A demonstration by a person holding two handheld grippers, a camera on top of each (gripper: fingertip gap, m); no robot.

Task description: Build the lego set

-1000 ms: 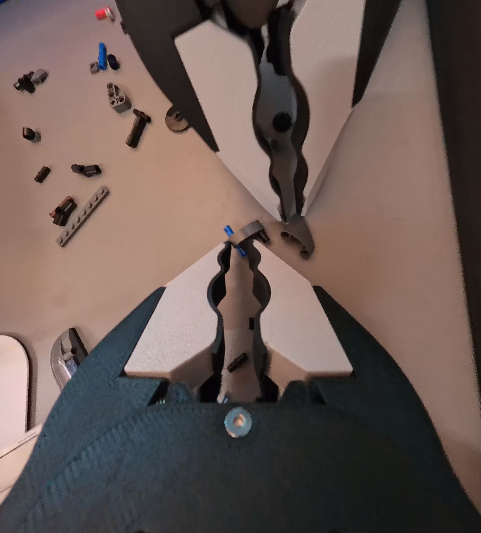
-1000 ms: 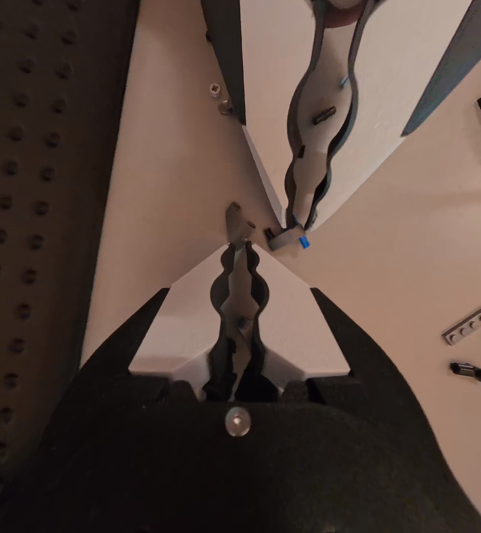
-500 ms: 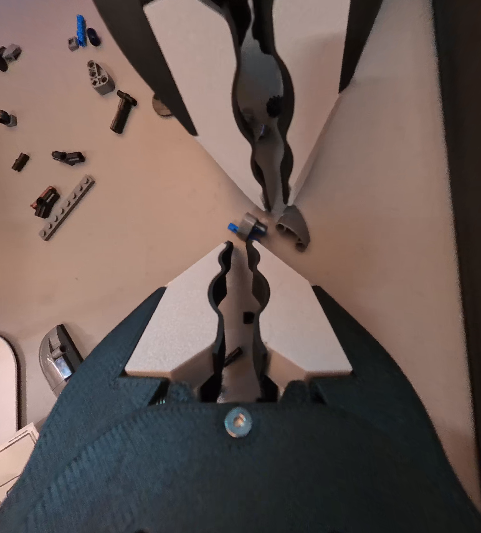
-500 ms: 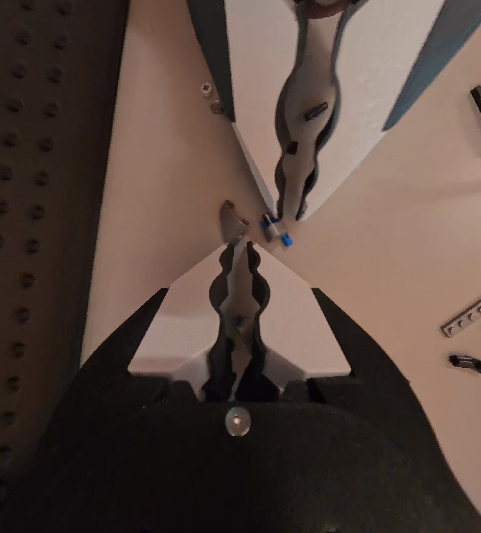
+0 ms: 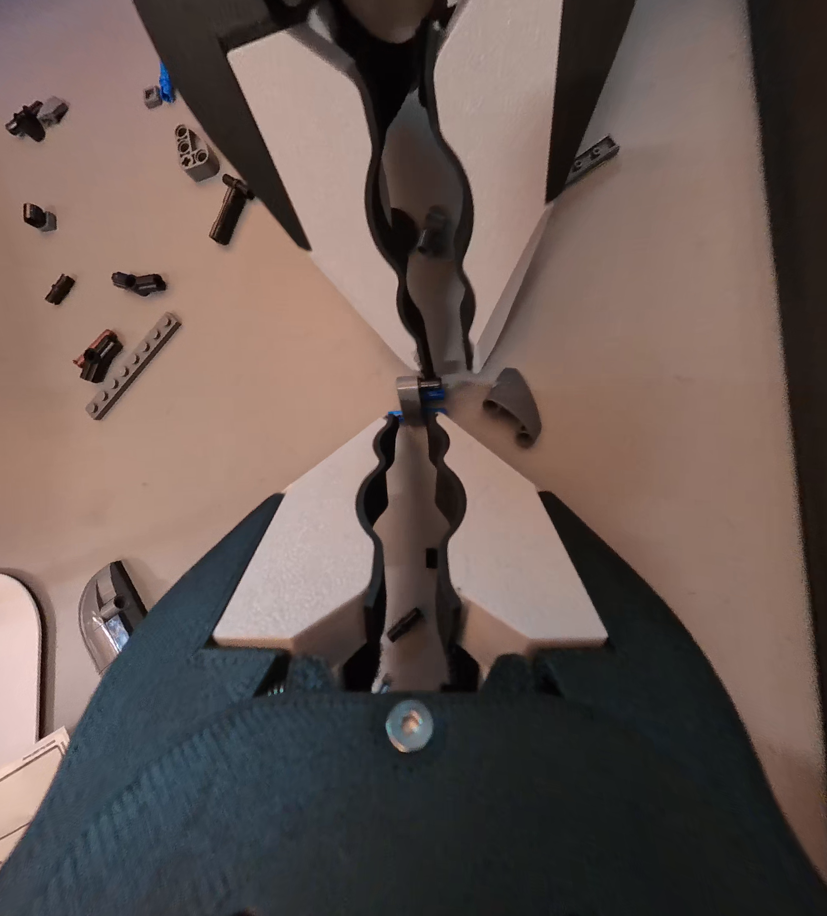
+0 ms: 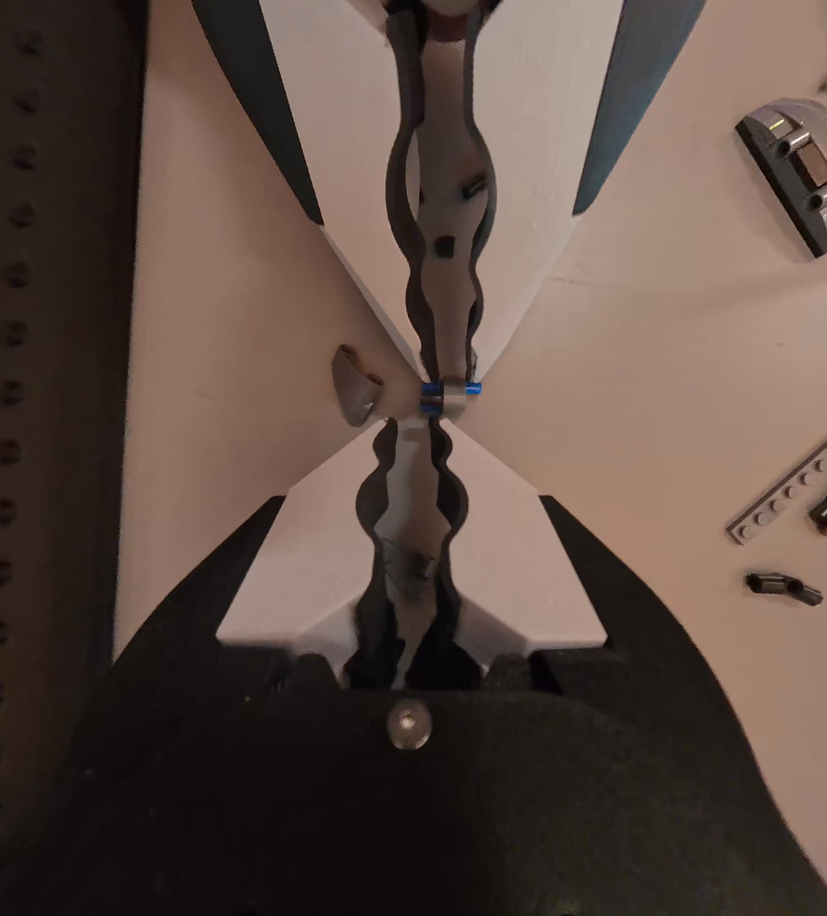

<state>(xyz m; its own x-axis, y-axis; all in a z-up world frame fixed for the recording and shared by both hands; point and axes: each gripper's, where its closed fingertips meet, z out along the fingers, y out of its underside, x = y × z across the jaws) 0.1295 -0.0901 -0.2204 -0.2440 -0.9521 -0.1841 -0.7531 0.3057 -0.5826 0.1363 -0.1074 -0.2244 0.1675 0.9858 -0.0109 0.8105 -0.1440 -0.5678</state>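
The small grey connector with blue pins (image 5: 414, 400) serves as the reference point; it sits on the beige tabletop (image 5: 253, 471) between the two opposed grippers. The left gripper (image 5: 414, 421), teal-bodied, has its fingertips at the near side of the connector, jaws slightly parted and in contact with the connector's blue pin ends; a firm grip cannot be confirmed. The right gripper (image 6: 412, 421), black-bodied, faces it from the far side with jaws narrowly parted; its tips touch or nearly touch the connector, and whether it clamps the part cannot be determined. A grey curved piece (image 5: 513, 409) lies on the tabletop just beside the connector, apart from both grippers. A long grey studded plate (image 5: 134, 367) lies well apart from the connector, with small black pins (image 5: 139, 282) near it. A chrome curved part (image 6: 808, 173) rests farther away.
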